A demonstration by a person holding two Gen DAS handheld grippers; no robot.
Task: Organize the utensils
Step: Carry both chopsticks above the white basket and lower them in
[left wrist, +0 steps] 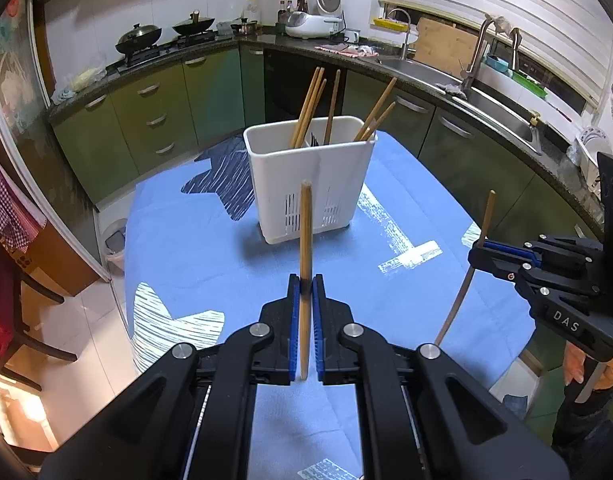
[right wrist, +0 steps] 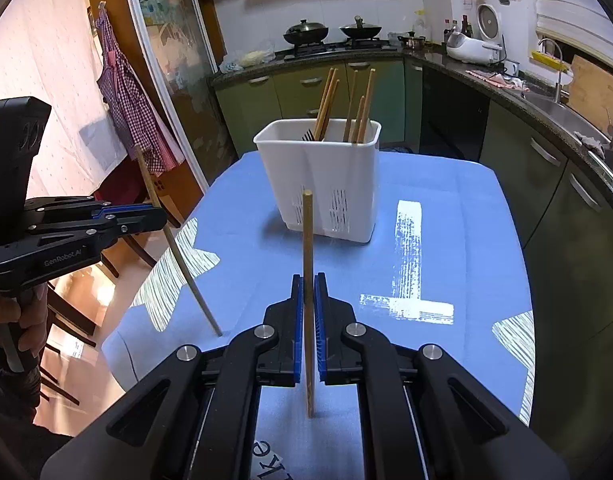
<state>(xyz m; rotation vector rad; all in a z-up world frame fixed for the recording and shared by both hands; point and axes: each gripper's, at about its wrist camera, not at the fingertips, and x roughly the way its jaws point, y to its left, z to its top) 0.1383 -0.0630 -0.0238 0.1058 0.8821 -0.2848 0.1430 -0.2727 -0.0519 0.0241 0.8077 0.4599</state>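
A white utensil holder (left wrist: 310, 176) stands on the blue tablecloth (left wrist: 210, 248) with several wooden chopsticks (left wrist: 308, 108) and a dark fork in it; it also shows in the right wrist view (right wrist: 326, 176). My left gripper (left wrist: 305, 284) is shut on an upright wooden chopstick (left wrist: 305, 232). My right gripper (right wrist: 308, 284) is shut on another upright chopstick (right wrist: 307, 236), its lower tip resting on the cloth. Each gripper shows in the other's view, the right gripper (left wrist: 476, 252) and the left gripper (right wrist: 162, 216), both short of the holder.
The table stands in a kitchen with green cabinets (left wrist: 158, 120), a stove with woks (left wrist: 138, 38) and a sink (left wrist: 494, 108) behind. A chair (right wrist: 78, 316) and hanging checked apron (right wrist: 134, 108) are at the table's left.
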